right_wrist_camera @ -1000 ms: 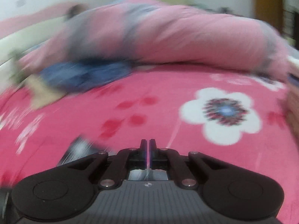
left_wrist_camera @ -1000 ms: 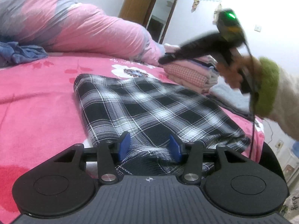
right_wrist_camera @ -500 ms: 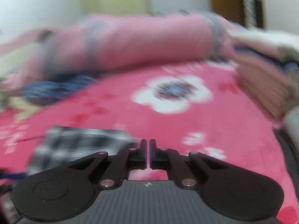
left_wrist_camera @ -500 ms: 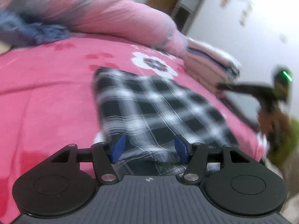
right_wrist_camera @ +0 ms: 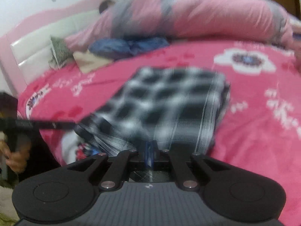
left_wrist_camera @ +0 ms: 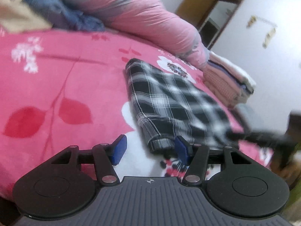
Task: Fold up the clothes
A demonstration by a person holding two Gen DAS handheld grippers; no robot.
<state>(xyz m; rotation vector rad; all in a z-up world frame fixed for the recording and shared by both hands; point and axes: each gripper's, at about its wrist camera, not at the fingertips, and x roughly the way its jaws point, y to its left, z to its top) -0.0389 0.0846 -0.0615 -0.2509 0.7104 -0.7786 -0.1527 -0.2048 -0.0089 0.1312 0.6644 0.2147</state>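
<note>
Plaid garment [right_wrist_camera: 169,101] blurred beside right claw [right_wrist_camera: 149,150].

Left gripper [left_wrist_camera: 149,151] jaws spread wide, right gripper [right_wrist_camera: 149,153] jaws pressed together (view blurred)

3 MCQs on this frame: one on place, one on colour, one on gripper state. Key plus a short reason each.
1. Where does the folded stack lie relative to the plaid garment in the left wrist view?
A. beyond it, to the right
B. under it
C. left of it

2. What colour is the bedspread?
A. green
B. pink with flowers
C. plain white

3. How do the left gripper fingers stand?
A. shut with nothing between
B. apart, around the garment's near corner
C. out of view

Key: 1 A, the stack sits past the garment's far right edge. 2 B, pink cloth with white flowers. 3 B, the blue pads are wide apart.
</note>
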